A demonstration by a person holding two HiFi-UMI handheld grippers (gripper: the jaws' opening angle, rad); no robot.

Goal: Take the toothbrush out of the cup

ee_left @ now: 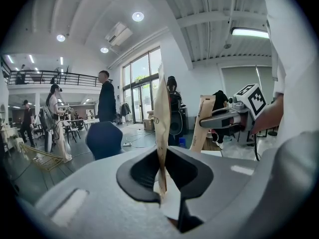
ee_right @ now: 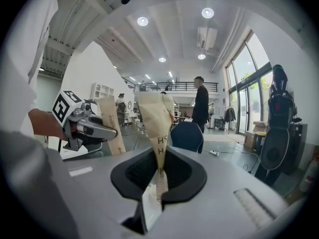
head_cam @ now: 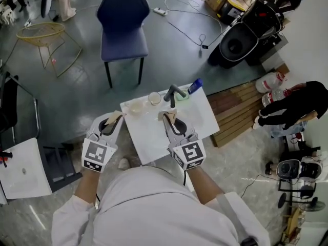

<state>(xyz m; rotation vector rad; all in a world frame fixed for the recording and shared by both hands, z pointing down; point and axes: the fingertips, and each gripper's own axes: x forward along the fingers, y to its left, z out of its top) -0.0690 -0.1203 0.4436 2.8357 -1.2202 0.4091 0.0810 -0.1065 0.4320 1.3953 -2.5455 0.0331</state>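
Note:
On the far part of the small white table (head_cam: 197, 118), a dark grey toothbrush (head_cam: 173, 91) leans out of a pale green cup (head_cam: 183, 96). My right gripper (head_cam: 168, 116) hovers over the table just short of the cup, shut, its tan fingers pressed together with nothing between them. My left gripper (head_cam: 117, 118) is off the table's left edge, also shut and empty. The left gripper view shows its closed jaws (ee_left: 161, 86) and the right gripper (ee_left: 227, 117) beside them. The right gripper view shows its closed jaws (ee_right: 156, 102) and the left gripper (ee_right: 87, 126). Neither gripper view shows the cup.
A clear glass (head_cam: 154, 98), a shallow dish (head_cam: 136, 107) and a blue-capped tube (head_cam: 195, 86) share the table's far edge. A blue chair (head_cam: 123, 23) stands beyond, wooden pallets (head_cam: 237, 108) to the right, a white stool (head_cam: 21, 169) to the left. A person (head_cam: 300, 102) crouches at right.

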